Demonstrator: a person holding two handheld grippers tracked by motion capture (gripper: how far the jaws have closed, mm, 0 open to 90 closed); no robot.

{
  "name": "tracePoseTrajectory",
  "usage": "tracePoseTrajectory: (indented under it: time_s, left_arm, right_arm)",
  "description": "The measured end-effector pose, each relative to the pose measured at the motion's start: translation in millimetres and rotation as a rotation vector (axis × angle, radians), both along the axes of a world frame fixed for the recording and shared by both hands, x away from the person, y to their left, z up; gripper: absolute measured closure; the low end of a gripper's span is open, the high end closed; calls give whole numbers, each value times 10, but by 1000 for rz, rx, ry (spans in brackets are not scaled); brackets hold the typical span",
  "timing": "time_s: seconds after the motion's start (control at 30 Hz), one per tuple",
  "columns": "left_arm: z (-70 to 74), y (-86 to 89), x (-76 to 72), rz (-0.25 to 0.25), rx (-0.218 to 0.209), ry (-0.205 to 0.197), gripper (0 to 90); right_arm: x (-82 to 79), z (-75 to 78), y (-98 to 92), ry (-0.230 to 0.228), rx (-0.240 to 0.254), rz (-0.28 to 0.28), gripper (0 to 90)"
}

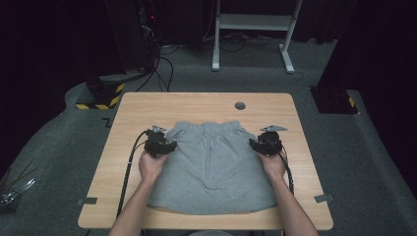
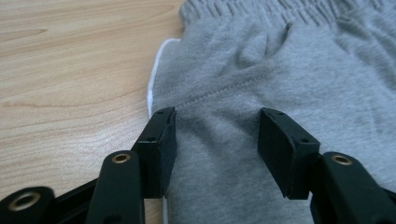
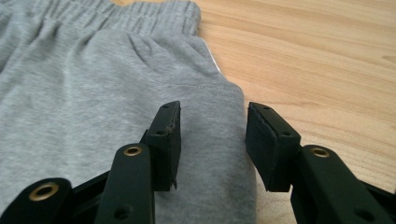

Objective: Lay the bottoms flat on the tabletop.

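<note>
Grey shorts (image 1: 214, 167) lie flat mid-table on the pale wood-grain table (image 1: 196, 103), ribbed elastic waistband at the far edge. Fabric: soft marled jersey w/ stitched seam; the left gripper view adds white piping along the side edge. Your left gripper (image 1: 166, 146) & right gripper (image 1: 256, 144) sit at the shorts' sides, jaws apart, nothing pinched. Round dark grommet (image 1: 240, 105), prob. a cable hole. No legible labels

The grey shorts (image 2: 280, 70) run past the frame edges in both gripper views.
</note>
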State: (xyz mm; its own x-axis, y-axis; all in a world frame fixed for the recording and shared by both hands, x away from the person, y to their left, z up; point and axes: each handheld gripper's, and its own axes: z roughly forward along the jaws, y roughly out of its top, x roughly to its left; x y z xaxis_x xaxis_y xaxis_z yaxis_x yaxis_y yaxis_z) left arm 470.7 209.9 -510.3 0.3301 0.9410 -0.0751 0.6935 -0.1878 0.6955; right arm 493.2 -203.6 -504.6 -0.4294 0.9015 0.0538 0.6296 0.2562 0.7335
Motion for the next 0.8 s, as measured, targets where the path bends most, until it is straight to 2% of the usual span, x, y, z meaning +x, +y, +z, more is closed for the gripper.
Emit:
tracePoseTrajectory:
  time_s: [0.07,0.2,0.27,0.37,0.43,0.47,0.53,0.6,0.7,0.8]
  left_arm:
    - [-15,-2,8,-5,8,3,466]
    - [-36,-25,14,-17,10,2,487]
    - [-40,-37,11,-34,10,-4,538]
    - [-33,-50,-4,-47,34,-4,670]
    - [-24,-28,-6,-50,40,3,745]
    - [-22,-20,-6,-51,39,6,779]
    - [-9,-7,-11,-48,63,5,815]
    - [6,12,-17,-38,90,-3,833]
    - [35,51,-16,-13,99,-27,842]
    - [17,80,13,0,112,-34,842]
  right_arm:
    - [20,-26,8,10,1,-3,559]
    - [43,-69,44,21,-33,17,585]
    - [51,-75,41,29,-27,14,645]
    - [109,-13,63,77,-53,44,770]
    - [107,-11,90,74,-78,63,830]
    - [99,-31,93,74,-81,66,844]
    - [93,-19,76,65,-86,63,856]
    - [80,18,51,32,-111,53,860]
    - [70,70,-35,-5,-119,22,862]
    - [71,75,-101,-10,-133,4,862]
